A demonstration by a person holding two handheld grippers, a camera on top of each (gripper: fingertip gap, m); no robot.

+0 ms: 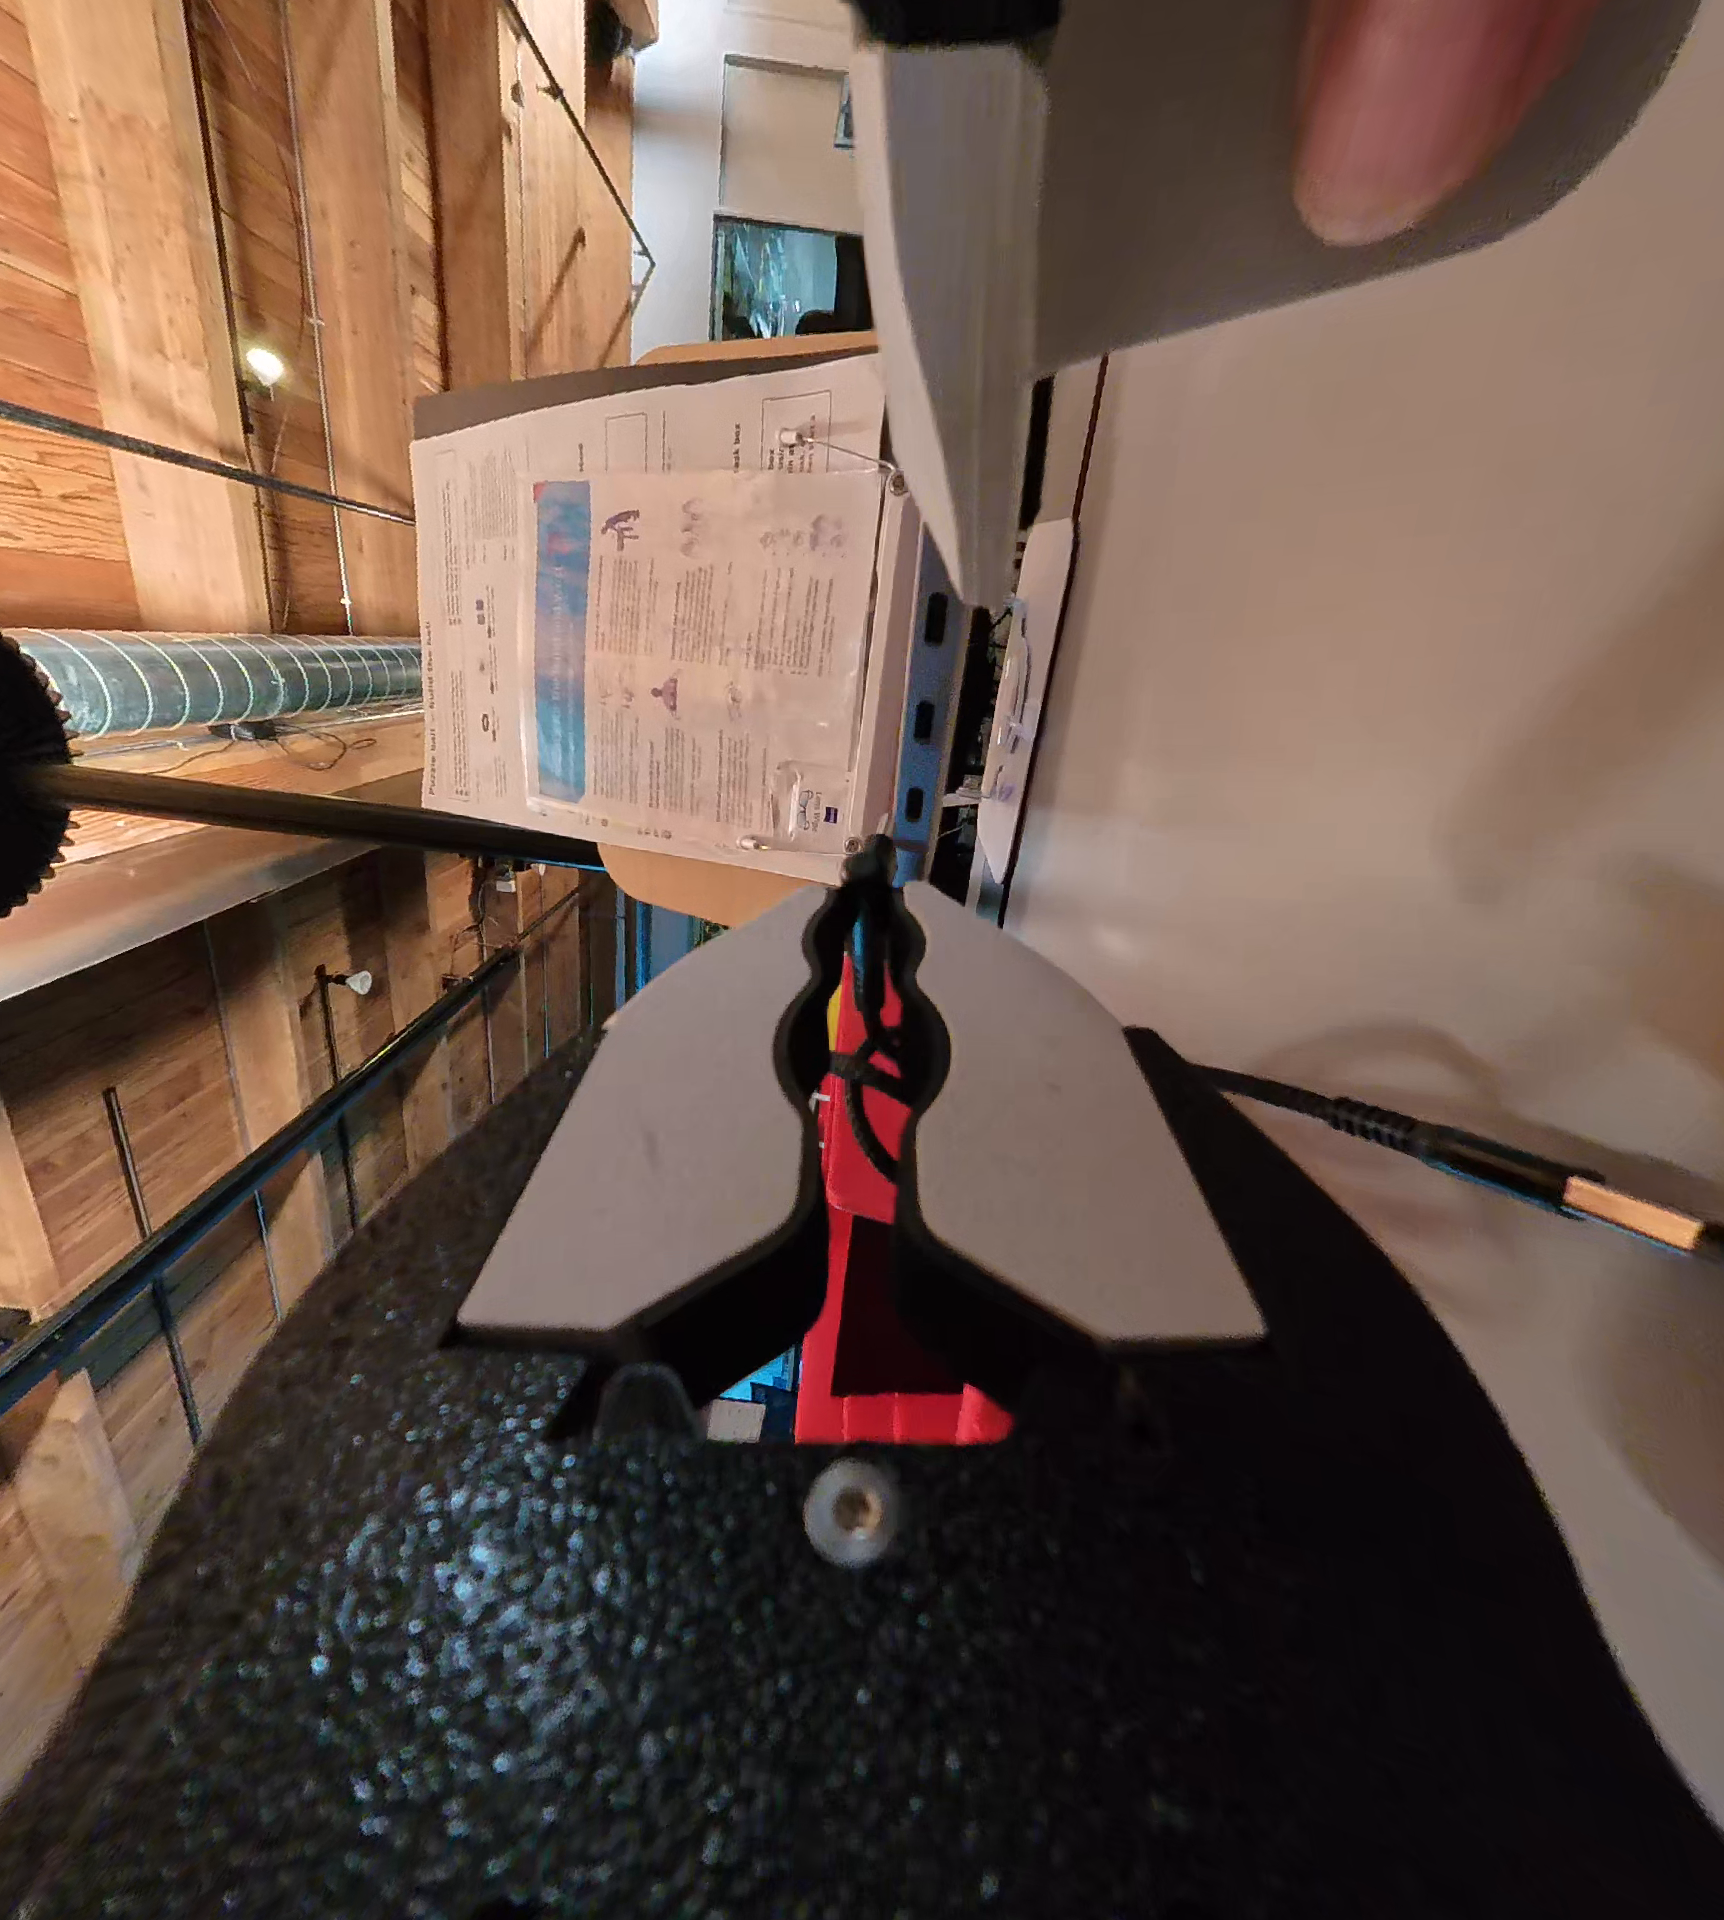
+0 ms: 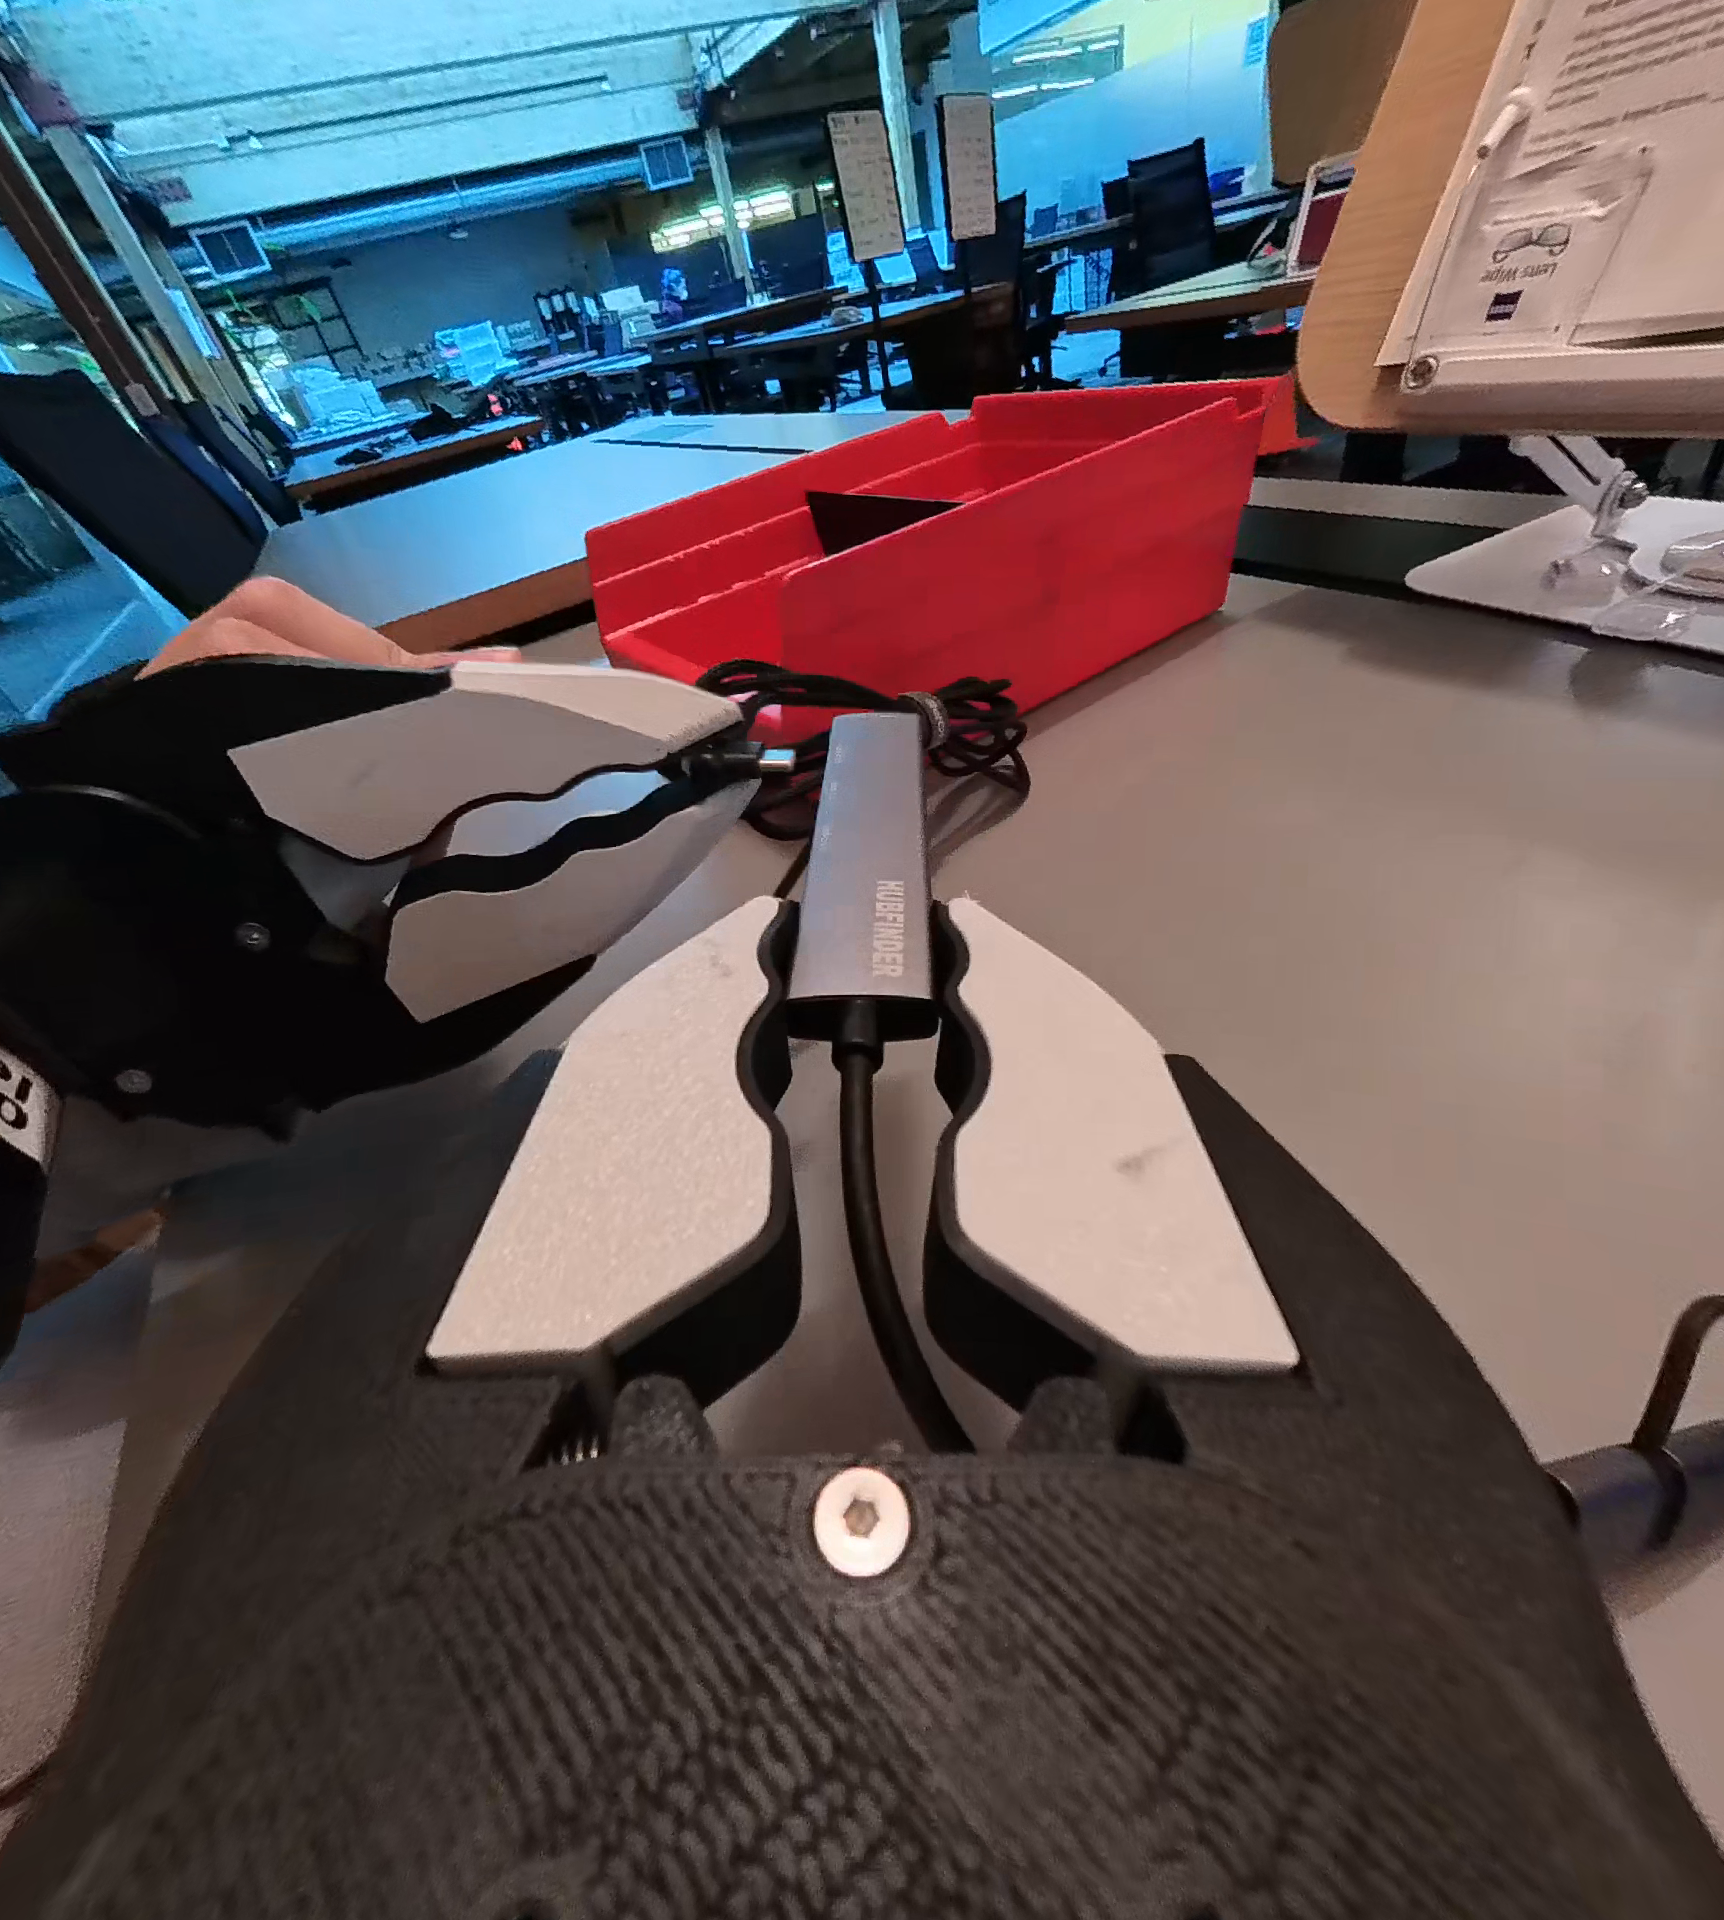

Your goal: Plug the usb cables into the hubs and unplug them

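Note:
My right gripper [image 2: 863, 920] is shut on the near end of a slim grey USB hub [image 2: 858, 821] and holds it just above the grey table [image 2: 1357, 935]. The hub's own black lead runs back between the fingers. My left gripper [image 2: 728, 764] comes in from the left, shut on a black USB plug [image 2: 770, 758] whose metal tip is close beside the hub's left side, a small gap apart. In the left wrist view my left gripper [image 1: 863, 909] pinches the plug [image 1: 873, 862] right before the hub's port row [image 1: 925, 707].
A red plastic bin [image 2: 941, 551] stands behind the hub, with a coil of black cable [image 2: 972, 727] in front of it. A stand with papers [image 2: 1616, 208] is at the right. Another black plug [image 1: 1616, 1210] lies on the table. My hands' fingertips stand some 6 cm from each other.

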